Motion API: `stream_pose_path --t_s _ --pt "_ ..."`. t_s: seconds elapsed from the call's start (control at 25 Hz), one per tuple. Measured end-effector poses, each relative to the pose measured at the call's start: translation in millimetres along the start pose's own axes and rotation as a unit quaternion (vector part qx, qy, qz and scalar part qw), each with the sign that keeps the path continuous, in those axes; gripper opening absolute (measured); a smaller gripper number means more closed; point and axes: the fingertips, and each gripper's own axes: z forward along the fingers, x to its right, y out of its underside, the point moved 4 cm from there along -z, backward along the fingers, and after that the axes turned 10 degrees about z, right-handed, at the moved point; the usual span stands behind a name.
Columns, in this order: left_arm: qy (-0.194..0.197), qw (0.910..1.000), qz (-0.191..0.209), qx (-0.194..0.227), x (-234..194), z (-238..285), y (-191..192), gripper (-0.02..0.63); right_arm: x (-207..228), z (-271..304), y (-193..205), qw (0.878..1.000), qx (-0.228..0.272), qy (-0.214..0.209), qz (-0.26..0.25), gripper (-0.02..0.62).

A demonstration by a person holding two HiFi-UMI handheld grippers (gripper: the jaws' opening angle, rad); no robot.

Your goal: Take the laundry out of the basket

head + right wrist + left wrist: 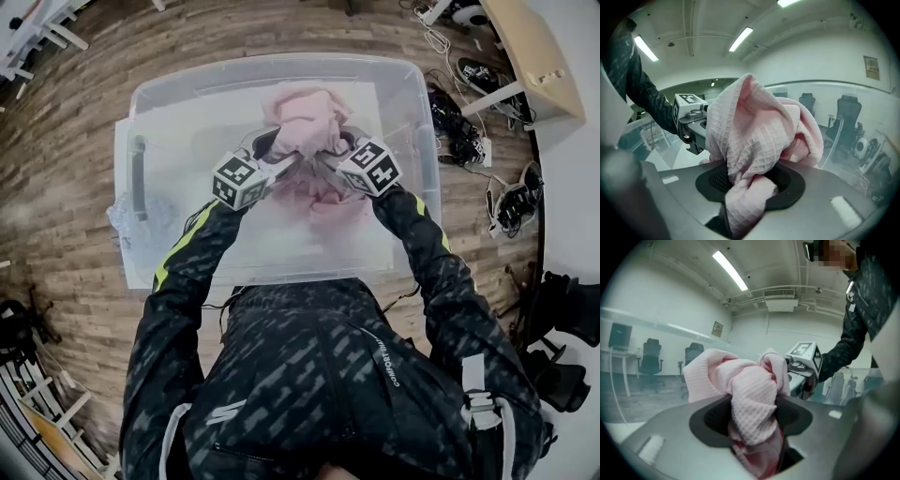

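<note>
A pink waffle-knit cloth [307,117] hangs bunched between my two grippers over the clear plastic basket [150,103]. My left gripper [272,150] is shut on the cloth's left side; in the left gripper view the pink cloth [752,394] fills the jaws. My right gripper [339,150] is shut on the right side, with the pink cloth [745,154] pinched between its pads in the right gripper view. More pink fabric [314,197] lies lower in the basket beneath the lifted bunch. Each gripper sees the other's marker cube [804,352] [689,105] just beyond the cloth.
The basket stands on a wood-plank floor [66,206]. A pale blue-white cloth [141,217] lies at the basket's left end by a dark handle [139,178]. Cables and power strips [459,122] lie at the right, beside a desk leg [492,94].
</note>
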Motion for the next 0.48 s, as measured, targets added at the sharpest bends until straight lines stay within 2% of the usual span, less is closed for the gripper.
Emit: stream_pose_path --t_s 0.24,0.48 --pt "-0.029 0.9968 0.060 0.045 9 -33 -62 0.256 -28 -40 -48 0.997 0.070 0.011 -0.034 0.172" --pt "-0.052 0.9910 0.099 0.074 29 -68 -119 0.258 -61 -82 -84 0.990 0.130 0.019 -0.048 0.172"
